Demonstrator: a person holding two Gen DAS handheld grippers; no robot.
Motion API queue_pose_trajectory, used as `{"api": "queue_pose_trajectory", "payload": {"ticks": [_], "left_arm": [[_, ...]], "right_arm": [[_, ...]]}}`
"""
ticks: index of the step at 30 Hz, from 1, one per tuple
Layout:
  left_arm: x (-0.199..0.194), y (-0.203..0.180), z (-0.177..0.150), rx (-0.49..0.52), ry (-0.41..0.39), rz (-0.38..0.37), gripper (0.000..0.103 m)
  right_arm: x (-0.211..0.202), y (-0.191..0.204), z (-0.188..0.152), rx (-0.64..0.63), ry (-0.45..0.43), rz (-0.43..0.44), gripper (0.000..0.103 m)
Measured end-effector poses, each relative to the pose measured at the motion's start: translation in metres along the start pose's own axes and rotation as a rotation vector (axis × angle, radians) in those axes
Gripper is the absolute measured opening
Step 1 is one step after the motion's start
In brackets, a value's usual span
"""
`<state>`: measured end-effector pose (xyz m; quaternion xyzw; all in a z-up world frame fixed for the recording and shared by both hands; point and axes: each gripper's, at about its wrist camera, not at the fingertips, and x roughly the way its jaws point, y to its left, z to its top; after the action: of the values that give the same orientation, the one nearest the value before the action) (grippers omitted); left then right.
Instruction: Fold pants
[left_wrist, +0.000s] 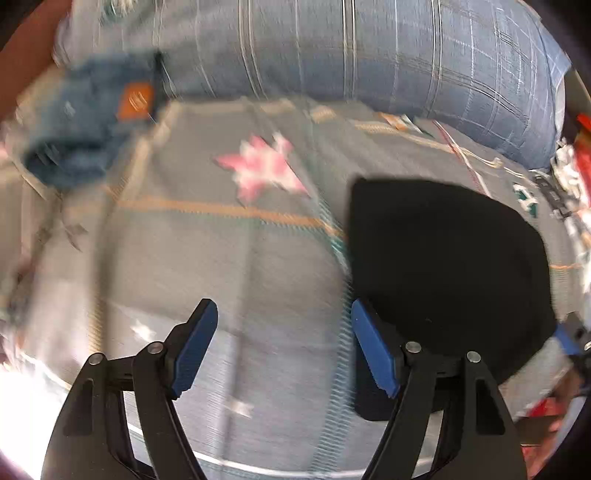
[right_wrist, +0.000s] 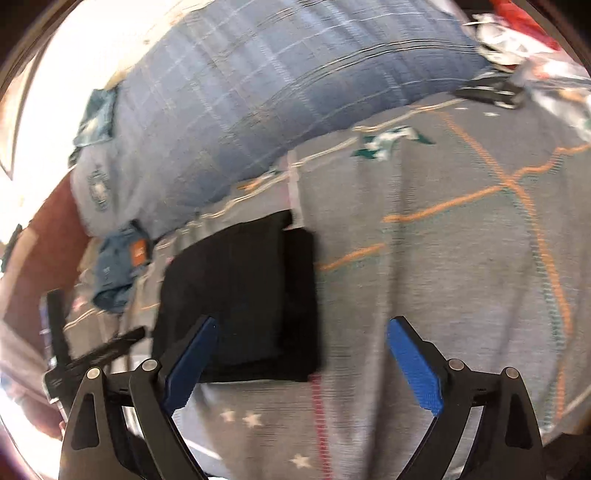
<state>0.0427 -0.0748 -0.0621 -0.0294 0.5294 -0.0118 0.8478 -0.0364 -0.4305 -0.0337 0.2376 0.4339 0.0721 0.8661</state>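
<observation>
The black pants (left_wrist: 447, 273) lie folded into a compact rectangle on the grey patterned bedspread (left_wrist: 207, 251). In the right wrist view the folded pants (right_wrist: 243, 295) lie flat, just ahead and left of my right gripper (right_wrist: 303, 365). My left gripper (left_wrist: 284, 343) is open and empty above the bedspread, with the pants just beyond its right finger (left_wrist: 373, 350). My right gripper is open and empty; its left finger (right_wrist: 192, 365) overlaps the pants' near edge in the view. Both views are motion-blurred.
A large blue plaid pillow (left_wrist: 369, 51) lies along the far side of the bed. Folded blue jeans with an orange patch (left_wrist: 96, 114) sit at the far left. Cluttered red and white items (left_wrist: 576, 166) lie at the right edge. A black tool (right_wrist: 85, 354) lies left of the pants.
</observation>
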Motion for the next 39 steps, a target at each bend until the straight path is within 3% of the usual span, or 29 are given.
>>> {"api": "queue_pose_trajectory", "payload": {"ticks": [3, 4, 5, 6, 12, 15, 17, 19, 23, 27, 30, 33, 35, 39], "left_arm": [[0.004, 0.002, -0.002, -0.033, 0.002, -0.028, 0.075], [0.004, 0.005, -0.002, -0.047, 0.005, -0.048, 0.075], [0.004, 0.007, -0.003, -0.060, 0.007, -0.064, 0.075], [0.007, 0.010, -0.003, -0.078, 0.017, -0.085, 0.075], [0.006, 0.020, 0.004, -0.098, 0.032, -0.133, 0.075], [-0.005, 0.026, 0.015, -0.120, 0.016, -0.210, 0.075], [0.000, 0.025, 0.024, -0.137, 0.066, -0.284, 0.075], [0.011, 0.019, 0.030, -0.151, 0.120, -0.315, 0.075], [0.037, 0.007, 0.038, -0.178, 0.207, -0.348, 0.075], [0.043, -0.006, 0.039, -0.174, 0.209, -0.379, 0.077], [0.045, -0.019, 0.042, -0.123, 0.210, -0.392, 0.080], [0.045, -0.029, 0.039, -0.082, 0.191, -0.410, 0.082], [0.041, -0.039, 0.036, -0.041, 0.175, -0.426, 0.081], [0.032, -0.048, 0.031, 0.031, 0.101, -0.356, 0.071]], "right_arm": [[0.011, 0.015, -0.004, -0.052, 0.018, 0.025, 0.090], [0.013, 0.021, -0.007, -0.083, 0.015, 0.017, 0.069], [0.017, 0.026, -0.008, -0.114, 0.022, -0.007, 0.031], [0.023, 0.033, -0.011, -0.166, 0.046, -0.047, 0.028], [0.019, 0.038, -0.010, -0.171, 0.032, -0.055, 0.032], [0.008, 0.022, 0.003, -0.096, -0.001, -0.010, 0.033], [0.005, 0.005, 0.013, -0.004, -0.007, 0.045, 0.053], [0.008, -0.007, 0.021, 0.066, -0.003, 0.093, 0.062], [0.026, -0.015, 0.030, 0.121, 0.030, 0.139, 0.066], [0.050, -0.016, 0.035, 0.129, 0.062, 0.139, 0.067], [0.066, -0.009, 0.034, 0.077, 0.101, 0.154, 0.072], [0.072, 0.003, 0.031, -0.059, 0.114, 0.133, 0.074], [0.070, 0.011, 0.027, -0.122, 0.107, 0.093, 0.068], [0.062, 0.030, 0.017, -0.245, 0.063, -0.010, 0.060]]}}
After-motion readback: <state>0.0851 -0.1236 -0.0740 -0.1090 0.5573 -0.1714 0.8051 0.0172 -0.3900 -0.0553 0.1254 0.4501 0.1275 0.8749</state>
